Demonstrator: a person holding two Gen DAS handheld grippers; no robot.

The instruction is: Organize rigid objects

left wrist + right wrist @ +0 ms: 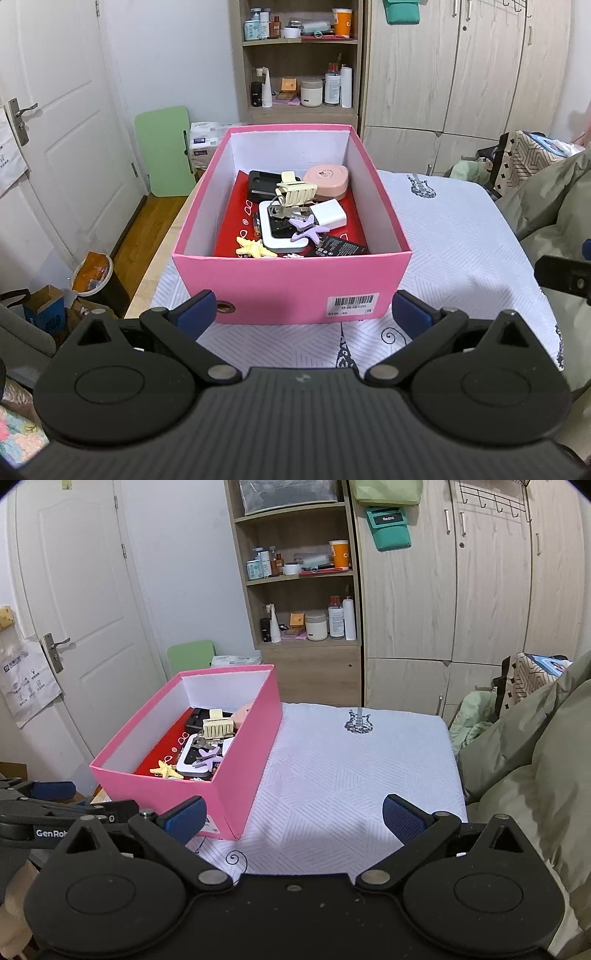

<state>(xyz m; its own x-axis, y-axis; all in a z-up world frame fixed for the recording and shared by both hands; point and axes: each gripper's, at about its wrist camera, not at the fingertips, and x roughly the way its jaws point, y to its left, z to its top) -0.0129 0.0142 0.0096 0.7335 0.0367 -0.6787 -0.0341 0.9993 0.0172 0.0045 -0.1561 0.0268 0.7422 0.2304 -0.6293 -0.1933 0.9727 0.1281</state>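
Note:
A pink box (284, 288) stands on the white patterned cloth (454, 236). Inside lie a cream hair claw (295, 190), a pink compact (327, 179), keys (284, 211), a white charger (328, 214), a purple star clip (308, 229), a yellow star clip (255, 249) and a black case (262, 182). My left gripper (303, 314) is open and empty just in front of the box's near wall. My right gripper (295, 818) is open and empty, to the right of the box (236, 753), above the cloth (351, 760).
A wooden shelf (301, 62) with bottles and jars stands behind the box, wardrobes (461, 70) to its right. A white door (55, 122) is at the left, with clutter on the floor (88, 280). An olive blanket (535, 746) lies at the right.

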